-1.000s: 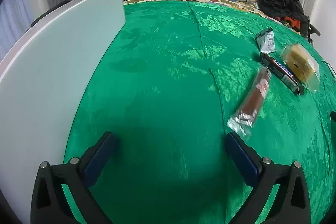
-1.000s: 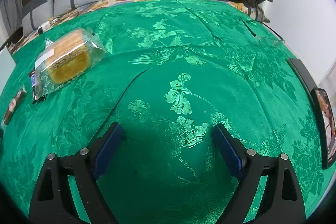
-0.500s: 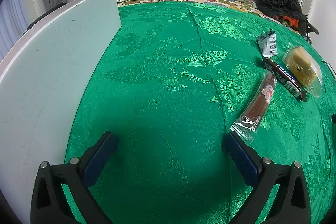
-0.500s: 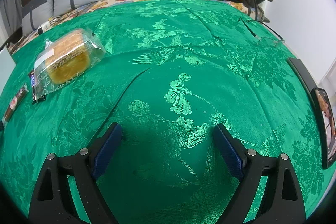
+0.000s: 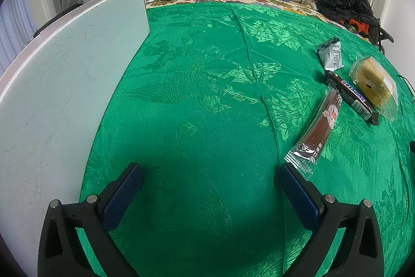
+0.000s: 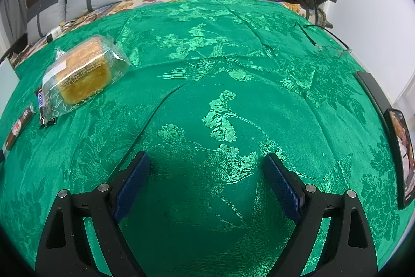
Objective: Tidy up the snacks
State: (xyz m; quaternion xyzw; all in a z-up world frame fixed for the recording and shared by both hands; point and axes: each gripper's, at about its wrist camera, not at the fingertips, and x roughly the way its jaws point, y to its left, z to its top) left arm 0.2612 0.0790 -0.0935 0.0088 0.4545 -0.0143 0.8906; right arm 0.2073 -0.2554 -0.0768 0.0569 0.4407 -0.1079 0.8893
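- Four wrapped snacks lie in a loose cluster on the green patterned cloth (image 5: 197, 100), ahead and to the right of the left gripper (image 5: 210, 181): one long sausage stick (image 5: 320, 125), one dark chocolate bar (image 5: 352, 98), one grey foil packet (image 5: 331, 54), and one clear-wrapped cake (image 6: 83, 72).
- Both tools, left gripper and right gripper (image 6: 206, 177), hover with jaws spread wide, holding nothing.
- The sausage stick looks the likeliest first pick; its clear end almost touches the left gripper's right finger.
- Good practice: pinch across the firm middle, not the slippery wrapper end.
- One pale board (image 5: 59, 85) lies on the left.
- One phone (image 6: 400, 155) lies at the right edge.
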